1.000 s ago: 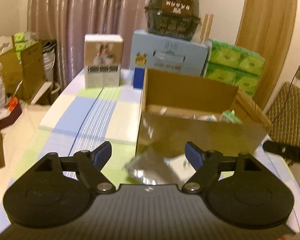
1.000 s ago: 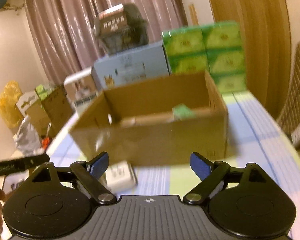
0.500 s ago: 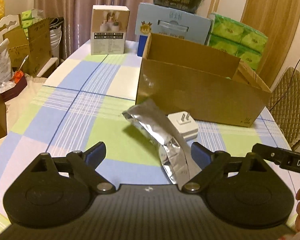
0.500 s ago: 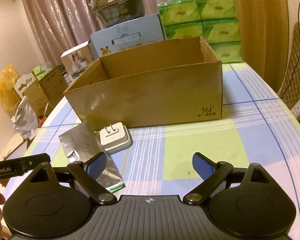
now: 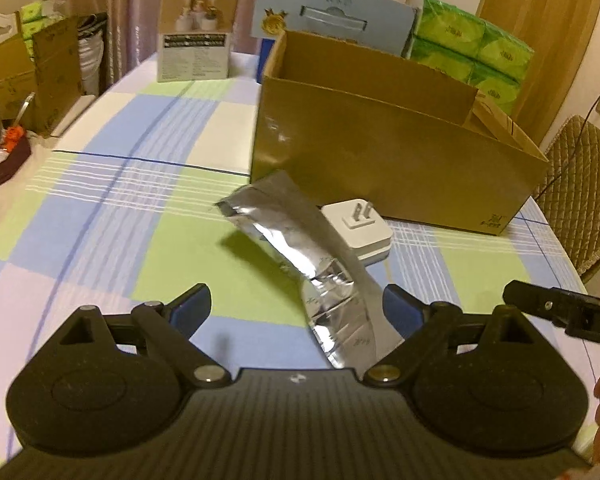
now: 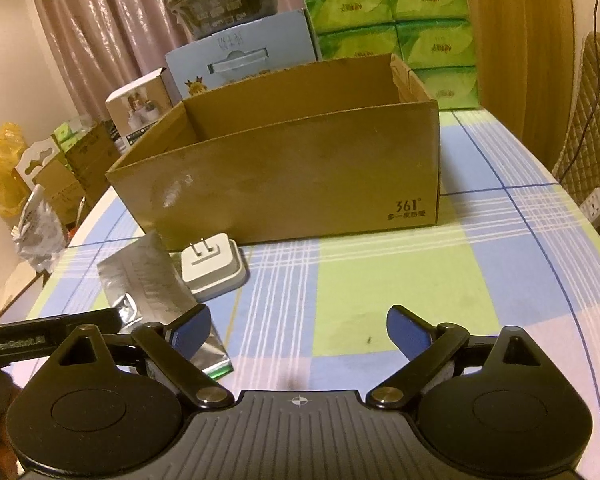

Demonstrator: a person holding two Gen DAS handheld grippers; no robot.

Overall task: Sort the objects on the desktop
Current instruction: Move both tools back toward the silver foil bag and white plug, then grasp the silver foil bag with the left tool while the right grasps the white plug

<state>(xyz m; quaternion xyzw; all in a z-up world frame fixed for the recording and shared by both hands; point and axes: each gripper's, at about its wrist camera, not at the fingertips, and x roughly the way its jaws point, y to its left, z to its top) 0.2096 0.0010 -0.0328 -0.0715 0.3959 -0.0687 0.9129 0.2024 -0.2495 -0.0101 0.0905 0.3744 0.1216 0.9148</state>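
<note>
A crumpled silver foil pouch (image 5: 300,248) lies on the checked tablecloth, and a white plug adapter (image 5: 360,228) rests prongs-up just behind it. Both sit in front of an open brown cardboard box (image 5: 380,160), whose inside is hidden from here. My left gripper (image 5: 296,308) is open, low over the cloth, with the pouch's near end running between its fingers close to the right one. My right gripper (image 6: 299,328) is open over bare cloth with nothing between its fingers. The pouch (image 6: 152,280) passes by its left finger, with the adapter (image 6: 212,266) and box (image 6: 284,184) beyond.
Behind the cardboard box stand a light blue carton (image 5: 332,12), green tissue packs (image 5: 472,48) and a white-and-brown product box (image 5: 196,36). A quilted chair (image 5: 580,184) is at the right edge. Cartons and bags crowd the floor on the left (image 6: 60,168). A power strip (image 6: 598,206) lies right.
Both grippers have sunk toward the table and tipped downward. The box's contents have dropped out of sight, and the pouch and adapter now fill the foreground. The left jaws have spread wider.
</note>
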